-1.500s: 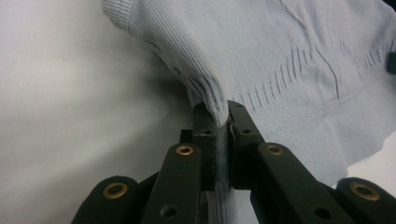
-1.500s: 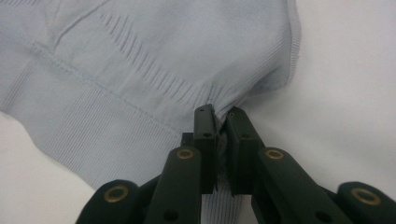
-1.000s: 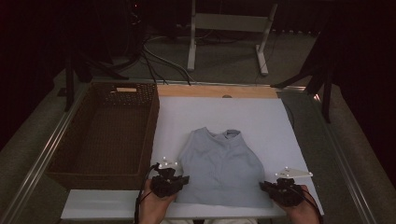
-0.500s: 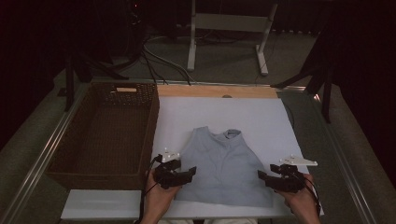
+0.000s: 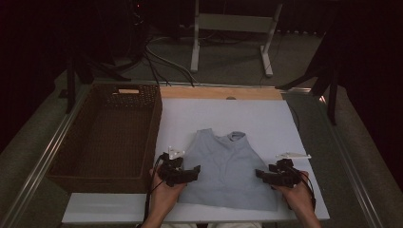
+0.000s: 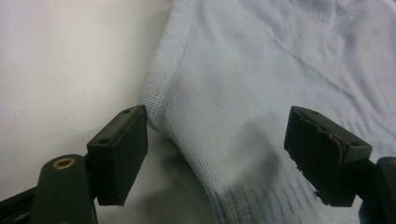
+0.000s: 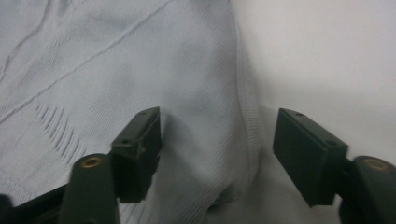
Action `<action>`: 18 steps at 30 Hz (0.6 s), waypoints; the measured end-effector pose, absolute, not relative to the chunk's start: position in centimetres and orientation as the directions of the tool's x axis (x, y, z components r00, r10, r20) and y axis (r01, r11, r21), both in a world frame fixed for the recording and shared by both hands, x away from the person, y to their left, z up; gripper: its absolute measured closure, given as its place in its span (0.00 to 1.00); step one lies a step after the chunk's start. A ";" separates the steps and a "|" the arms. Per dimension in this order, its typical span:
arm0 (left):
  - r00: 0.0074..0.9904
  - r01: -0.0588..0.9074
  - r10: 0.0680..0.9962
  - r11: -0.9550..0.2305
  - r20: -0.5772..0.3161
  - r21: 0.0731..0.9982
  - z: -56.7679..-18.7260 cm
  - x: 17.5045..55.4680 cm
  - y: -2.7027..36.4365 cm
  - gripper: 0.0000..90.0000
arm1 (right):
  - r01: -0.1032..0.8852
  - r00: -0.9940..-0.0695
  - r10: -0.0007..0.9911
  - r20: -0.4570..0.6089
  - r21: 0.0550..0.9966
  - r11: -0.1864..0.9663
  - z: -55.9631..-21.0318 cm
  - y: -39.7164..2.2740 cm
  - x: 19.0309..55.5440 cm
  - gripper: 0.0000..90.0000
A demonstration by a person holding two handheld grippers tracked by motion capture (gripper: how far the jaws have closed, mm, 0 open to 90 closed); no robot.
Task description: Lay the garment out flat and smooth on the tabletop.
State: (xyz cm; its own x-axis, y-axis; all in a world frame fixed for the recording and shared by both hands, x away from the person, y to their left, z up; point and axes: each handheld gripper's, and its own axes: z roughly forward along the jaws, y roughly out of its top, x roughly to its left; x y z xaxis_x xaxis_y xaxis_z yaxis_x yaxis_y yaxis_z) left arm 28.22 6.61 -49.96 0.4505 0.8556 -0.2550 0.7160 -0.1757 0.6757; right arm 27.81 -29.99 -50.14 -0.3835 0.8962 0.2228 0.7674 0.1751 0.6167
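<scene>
- Since a second ago, both hands are sitting a little farther in along the garment's sides, and both sets of jaws have just been opening; the cloth they were near the hem corners of is now lying loose between them.
- The wicker basket is standing along the left edge of the white board, touching it, with nothing showing inside.
- The left gripper is lying level at the pale blue sleeveless top, pointing right across its left side seam, near the board's near edge. In the left gripper view its jaws are standing spread: one pad is just off the ribbed armhole edge, the other is over the body of the top, neither one pressing.
- The top is lying flat and face up in the middle of the board, collar toward the far edge, hem toward the near edge, so its long axis is running away from the person.
- The right gripper is mirroring the left one, pointing left at the right side seam. In the right gripper view its jaws are straddling a raised ridge of the top with a clear gap on both sides.
- Each hand is equally near its own side, so I'd judge that a fresh pinch on both seams, or a fold inward, is coming.
</scene>
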 end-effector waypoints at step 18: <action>0.460 0.772 0.816 -0.171 -0.352 0.612 -50.3 28.1 5.0 0.85 | 0.751 -0.435 0.867 0.245 0.629 0.199 -48.7 -30.9 26.2 0.86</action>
